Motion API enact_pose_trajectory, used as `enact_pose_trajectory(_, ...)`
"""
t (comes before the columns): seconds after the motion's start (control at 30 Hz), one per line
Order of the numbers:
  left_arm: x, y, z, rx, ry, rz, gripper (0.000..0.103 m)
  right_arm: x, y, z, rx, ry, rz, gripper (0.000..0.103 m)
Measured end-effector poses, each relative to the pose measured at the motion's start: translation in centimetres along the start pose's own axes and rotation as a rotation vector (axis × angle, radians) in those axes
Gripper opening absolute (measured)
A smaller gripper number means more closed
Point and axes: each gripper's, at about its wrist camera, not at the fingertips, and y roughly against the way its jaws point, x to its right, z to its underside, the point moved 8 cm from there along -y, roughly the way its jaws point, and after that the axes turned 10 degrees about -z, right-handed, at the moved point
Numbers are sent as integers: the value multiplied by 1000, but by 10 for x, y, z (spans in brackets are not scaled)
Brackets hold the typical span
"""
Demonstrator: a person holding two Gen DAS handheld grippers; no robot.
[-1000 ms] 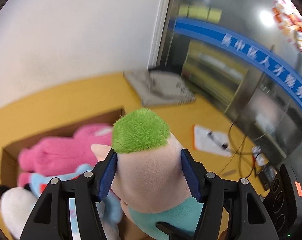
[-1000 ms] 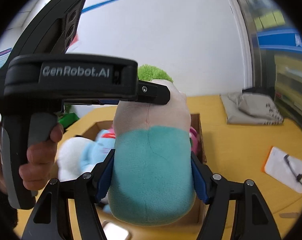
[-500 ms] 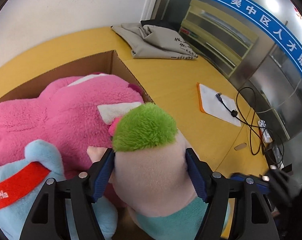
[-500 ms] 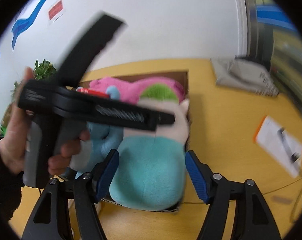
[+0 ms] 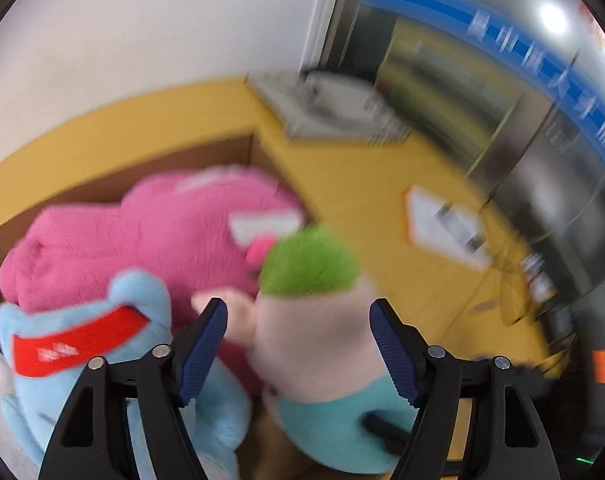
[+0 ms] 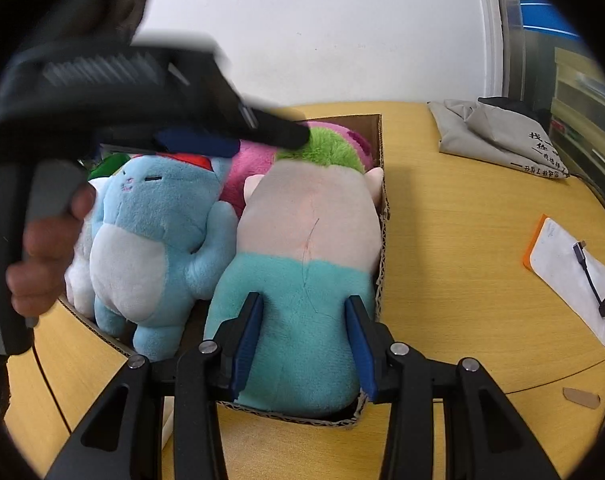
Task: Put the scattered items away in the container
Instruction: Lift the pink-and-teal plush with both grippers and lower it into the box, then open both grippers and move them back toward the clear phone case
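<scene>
One green-haired plush toy (image 6: 306,248) lies in the cardboard box (image 6: 382,216) beside a blue plush (image 6: 154,232). The right claw (image 6: 304,336) is closing on its teal bottom; the left claw (image 5: 298,344) stands apart around its head. The box sits on the desk (image 6: 462,240).

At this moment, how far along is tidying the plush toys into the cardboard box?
Done: the pink plush and blue plush already lie in the cardboard box. In hand: the green-haired plush is down in the box; the left gripper straddles its head without pressing, while the right gripper's jaws are closing on its teal bottom. Left: letting go. No other loose toys are visible on the table.
</scene>
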Motion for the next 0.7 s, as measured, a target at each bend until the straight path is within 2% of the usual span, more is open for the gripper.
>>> enact_pose_trajectory(0.13, 3, -15, 5, 21, -4, -41, 81, 4, 2, 2, 8, -12, 31, 41)
enact_pose_trajectory(0.2, 4, -15, 6, 15, -17, -71, 81, 6, 10, 2, 20, -47, 23, 45)
enact_pose_trajectory(0.23, 3, -15, 6, 12, -16, -75, 81, 5, 16, 3, 29, -67, 17, 50)
enact_pose_trajectory(0.27, 2, -13, 6, 8, -5, -71, 81, 2, 21, 4, 30, -77, 9, 63)
enact_pose_trajectory(0.33, 0, -6, 5, 19, 22, -50, 80, -4, 33, 10, 33, -82, 17, 80)
enact_pose_trajectory(0.47, -8, 29, 18, 32, 99, 16, 79, -22, 62, 28, 61, -62, 12, 80)
enact_pose_trajectory(0.53, -18, 56, 33, 80, 129, 28, 80, -24, 74, 38, 68, -83, 18, 80)
enact_pose_trajectory(0.63, -34, 101, 73, 139, 168, 61, 84, -27, 88, 55, 68, -118, 10, 80)
enact_pose_trajectory(0.7, -49, 124, 106, 159, 175, 18, 84, -33, 93, 66, 59, -122, 9, 80)
